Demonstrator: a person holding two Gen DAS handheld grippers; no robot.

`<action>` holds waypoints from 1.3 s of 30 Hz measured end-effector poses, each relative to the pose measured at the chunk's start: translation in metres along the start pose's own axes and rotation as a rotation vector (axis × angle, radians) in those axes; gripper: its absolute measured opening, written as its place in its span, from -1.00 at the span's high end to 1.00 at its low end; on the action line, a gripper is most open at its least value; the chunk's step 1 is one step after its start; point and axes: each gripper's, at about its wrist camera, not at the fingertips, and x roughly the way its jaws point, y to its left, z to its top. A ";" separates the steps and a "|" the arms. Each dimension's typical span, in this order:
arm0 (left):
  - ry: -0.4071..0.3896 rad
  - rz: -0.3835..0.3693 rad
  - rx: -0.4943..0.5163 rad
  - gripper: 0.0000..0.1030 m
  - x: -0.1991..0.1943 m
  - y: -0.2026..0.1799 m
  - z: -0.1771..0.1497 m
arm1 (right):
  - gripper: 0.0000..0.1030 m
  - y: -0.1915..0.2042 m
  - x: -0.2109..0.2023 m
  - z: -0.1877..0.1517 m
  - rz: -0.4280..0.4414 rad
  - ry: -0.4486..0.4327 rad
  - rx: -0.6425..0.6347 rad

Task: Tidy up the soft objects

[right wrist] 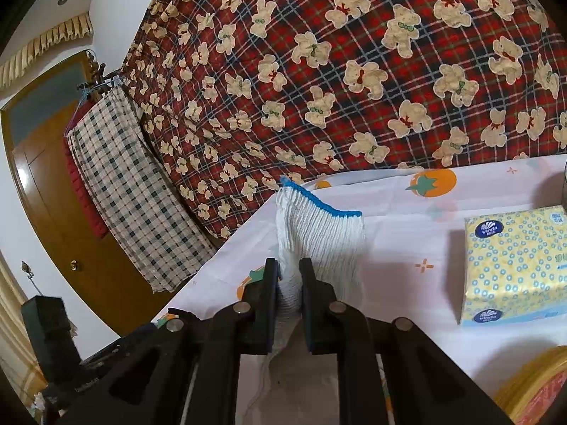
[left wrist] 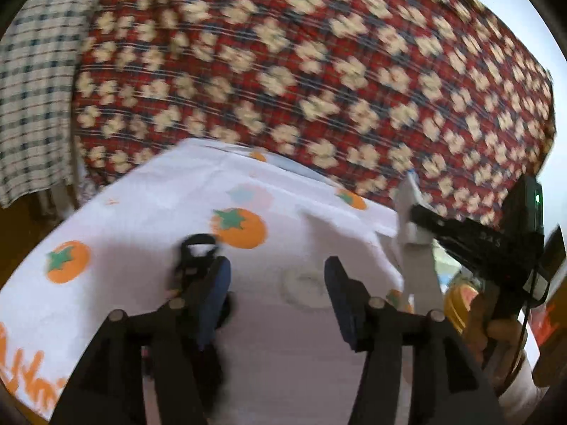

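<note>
A white knitted glove (right wrist: 319, 233) with a blue cuff edge stands up from between the pads of my right gripper (right wrist: 288, 276), which is shut on it above the table. In the left wrist view the same glove (left wrist: 420, 272) hangs at the right from the right gripper (left wrist: 420, 217), which a hand holds. My left gripper (left wrist: 276, 276) is open over the white tablecloth (left wrist: 141, 212) printed with orange tomatoes. Nothing is between its blue pads. This view is blurred.
A yellow and blue tissue pack (right wrist: 514, 262) lies on the table at the right, with a round yellow object (right wrist: 531, 389) near the front right corner. A red plaid bear quilt (right wrist: 354, 71) hangs behind the table. A checked cloth (right wrist: 124, 177) hangs by a wooden door (right wrist: 46, 177) at the left.
</note>
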 end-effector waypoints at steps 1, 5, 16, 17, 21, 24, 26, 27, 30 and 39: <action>0.025 -0.017 0.036 -0.06 0.011 -0.014 0.001 | 0.74 0.000 0.000 0.000 0.000 0.001 0.000; 0.118 -0.011 0.166 -0.06 0.054 -0.049 -0.005 | 0.74 -0.002 -0.003 0.001 -0.007 -0.015 -0.002; 0.319 0.135 0.216 -0.30 0.119 -0.068 -0.012 | 0.73 -0.009 -0.003 0.004 0.004 0.007 0.031; 0.320 0.154 0.231 -0.26 0.120 -0.070 -0.015 | 0.73 -0.009 -0.003 0.004 0.001 0.003 0.025; 0.316 0.186 0.247 -0.06 0.121 -0.072 -0.017 | 0.74 -0.006 -0.006 0.003 -0.012 -0.012 0.005; 0.302 0.128 0.244 0.75 0.118 -0.072 -0.018 | 0.74 -0.007 -0.007 0.004 -0.001 -0.013 0.014; 0.299 0.155 0.219 0.77 0.118 -0.070 -0.013 | 0.74 -0.008 -0.009 0.005 0.013 -0.021 0.021; 0.289 0.155 0.197 0.77 0.115 -0.067 -0.010 | 0.73 -0.009 -0.011 0.006 0.018 -0.025 0.023; 0.259 0.155 0.153 0.77 0.108 -0.061 -0.001 | 0.74 -0.009 -0.012 0.005 0.017 -0.030 0.021; 0.180 0.128 0.060 0.74 0.089 -0.048 0.009 | 0.74 -0.010 -0.010 0.004 0.016 -0.023 0.028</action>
